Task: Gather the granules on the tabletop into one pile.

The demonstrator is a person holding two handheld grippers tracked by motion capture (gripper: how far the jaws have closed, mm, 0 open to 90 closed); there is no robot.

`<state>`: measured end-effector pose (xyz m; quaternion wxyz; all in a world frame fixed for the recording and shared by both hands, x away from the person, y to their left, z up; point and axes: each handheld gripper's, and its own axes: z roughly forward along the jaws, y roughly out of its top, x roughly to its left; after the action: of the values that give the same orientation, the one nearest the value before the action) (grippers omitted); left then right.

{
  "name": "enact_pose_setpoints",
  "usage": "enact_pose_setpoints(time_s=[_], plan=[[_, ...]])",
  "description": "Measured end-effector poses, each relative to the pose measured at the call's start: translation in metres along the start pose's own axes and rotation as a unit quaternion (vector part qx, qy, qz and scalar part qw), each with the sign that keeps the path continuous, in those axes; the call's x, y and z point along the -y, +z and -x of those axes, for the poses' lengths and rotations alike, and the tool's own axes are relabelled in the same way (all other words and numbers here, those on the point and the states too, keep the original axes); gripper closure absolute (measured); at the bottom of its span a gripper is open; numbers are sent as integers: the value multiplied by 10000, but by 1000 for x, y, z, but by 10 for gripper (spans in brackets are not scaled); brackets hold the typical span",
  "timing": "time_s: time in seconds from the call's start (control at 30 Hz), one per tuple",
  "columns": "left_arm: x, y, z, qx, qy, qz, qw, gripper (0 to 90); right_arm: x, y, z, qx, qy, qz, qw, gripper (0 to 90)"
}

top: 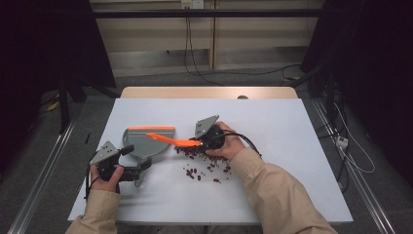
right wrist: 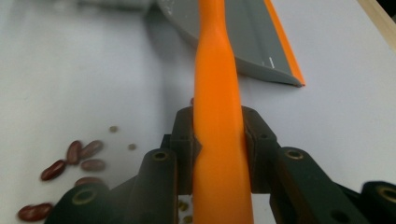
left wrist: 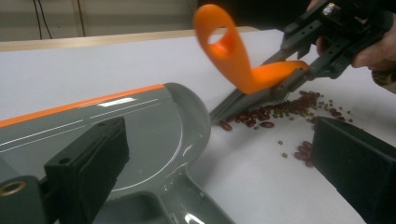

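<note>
Orange brush handle (right wrist: 218,140) is clamped between the pads of the right claw (top: 200,142), w/ its bristles down on the white counter (top: 272,126) at the red beans (top: 207,165). Left claw (top: 130,168) grips the handle of the grey dustpan (top: 146,142), which lies flat on the counter just beside the bean pile, orange lip on the far side.

Your high view is dim and soft, with the surroundings at nine and three o'clock lost in near-black while the pale blue-white rectangular tabletop (top: 272,126) stands evenly lit from above. In your left gripper view the glossy grey plastic dustpan (left wrist: 154,126) carries a white glare streak, and the near jaws at five and seven o'clock are blurred. Your right gripper view keeps the bright orange plastic brush handle (right wrist: 218,116) sharp at centre, blurring toward twelve o'clock.
</note>
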<state>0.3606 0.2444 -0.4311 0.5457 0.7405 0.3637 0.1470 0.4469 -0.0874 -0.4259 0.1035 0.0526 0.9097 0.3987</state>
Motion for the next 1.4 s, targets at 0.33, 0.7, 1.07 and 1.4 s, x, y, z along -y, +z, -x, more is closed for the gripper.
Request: enact_pose_setpoints(time_s=[0.33,0.7,1.07,1.4], plan=[[0,1,1,-8,13,-31,10000,45,7,-16,-14,-236,-81,-1,9997,709],[0,3,1,9,2,-31,10000,44,11,-37,-7,251,209,363,9988,714],[2,3,0,23,-11,-64,10000,44,45,-61,6,1037,445,-120,9935,714],[1,2,1,1,11,-52,10000,44,62,-68,-12,1061,630,-31,9924,712]])
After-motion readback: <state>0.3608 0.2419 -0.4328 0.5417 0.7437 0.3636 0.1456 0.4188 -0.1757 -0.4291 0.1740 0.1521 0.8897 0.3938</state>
